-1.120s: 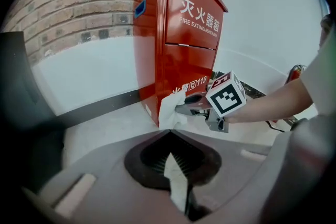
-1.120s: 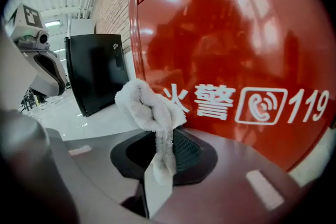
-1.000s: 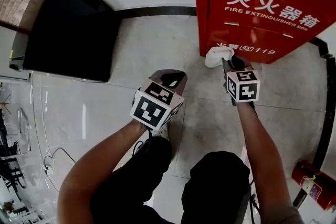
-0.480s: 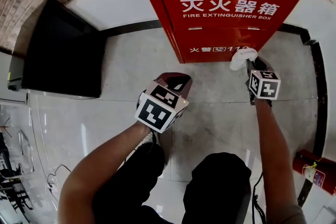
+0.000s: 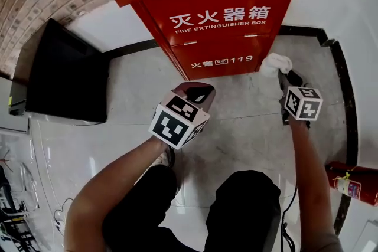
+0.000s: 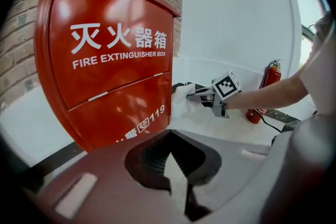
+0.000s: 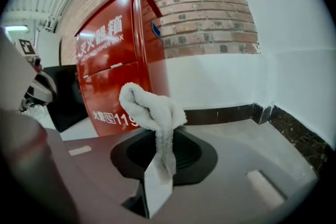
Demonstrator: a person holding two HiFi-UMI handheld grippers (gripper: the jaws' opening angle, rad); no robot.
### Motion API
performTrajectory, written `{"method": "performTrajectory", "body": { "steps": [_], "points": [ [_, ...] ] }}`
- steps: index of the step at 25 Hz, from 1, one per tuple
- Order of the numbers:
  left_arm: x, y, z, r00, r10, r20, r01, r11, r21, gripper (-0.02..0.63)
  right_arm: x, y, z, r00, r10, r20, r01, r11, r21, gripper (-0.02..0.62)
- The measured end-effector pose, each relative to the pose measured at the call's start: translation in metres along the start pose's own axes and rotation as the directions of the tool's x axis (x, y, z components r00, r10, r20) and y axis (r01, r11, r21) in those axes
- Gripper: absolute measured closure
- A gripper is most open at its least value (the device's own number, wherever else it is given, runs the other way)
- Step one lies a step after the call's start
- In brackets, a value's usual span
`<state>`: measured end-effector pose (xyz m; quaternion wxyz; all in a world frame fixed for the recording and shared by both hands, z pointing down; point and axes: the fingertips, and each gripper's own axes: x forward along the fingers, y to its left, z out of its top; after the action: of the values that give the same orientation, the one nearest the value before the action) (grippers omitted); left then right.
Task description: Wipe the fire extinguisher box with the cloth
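My right tongs (image 5: pixel 285 75) pinch the cloth (image 5: pixel 275 62) beside the fire extinguisher box (image 5: pixel 218 20). My left tongs (image 5: pixel 194 91) are shut and empty. Rubbing hard might tug the cloth loose.

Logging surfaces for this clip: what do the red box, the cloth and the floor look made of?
Box: likely painted sheet metal, glossy red; it shows bright reflections and crisp folded edges.
Cloth: white terry-like fabric with a fuzzy looped pile.
Floor: probably polished stone or tile; grey, with joint lines and a sheen.

Cloth (image 5: pixel 275 62) just right of fire extinguisher box (image 5: pixel 218 15)
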<state>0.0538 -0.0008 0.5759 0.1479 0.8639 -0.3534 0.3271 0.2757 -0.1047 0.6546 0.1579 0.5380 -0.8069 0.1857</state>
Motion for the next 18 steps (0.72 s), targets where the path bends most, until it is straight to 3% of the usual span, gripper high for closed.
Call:
{"method": "performTrajectory", "body": {
  "steps": [3, 8, 10, 13, 18],
  "points": [
    [0.004, -0.019, 0.023, 0.999, -0.038, 0.024, 0.037, 0.999, 0.017, 0.602, -0.029, 0.025, 0.02, 0.995, 0.093, 0.037, -0.094, 0.996, 0.009, 0.502],
    [0.001, -0.052, 0.063, 0.991, -0.114, 0.073, 0.105, 0.988, 0.115, 0.447, -0.073, 0.087, 0.061, 0.952, 0.297, 0.068, -0.295, 0.955, -0.032, 0.502],
    [-0.007, -0.058, 0.077, 0.988, -0.118, 0.104, 0.1, 0.981, 0.167, 0.389, -0.089, 0.115, 0.082, 0.918, 0.388, 0.079, -0.383, 0.921, -0.071, 0.502],
    [-0.028, -0.057, 0.097, 0.981, -0.103, 0.163, 0.066, 0.974, 0.215, 0.377, -0.109, 0.155, 0.11, 0.851, 0.519, 0.074, -0.506, 0.851, -0.142, 0.502],
    [-0.071, -0.039, 0.121, 0.964, -0.087, 0.249, 0.034, 0.977, 0.209, 0.377, -0.119, 0.209, 0.137, 0.759, 0.65, 0.016, -0.626, 0.737, -0.254, 0.502]
  ]
}}
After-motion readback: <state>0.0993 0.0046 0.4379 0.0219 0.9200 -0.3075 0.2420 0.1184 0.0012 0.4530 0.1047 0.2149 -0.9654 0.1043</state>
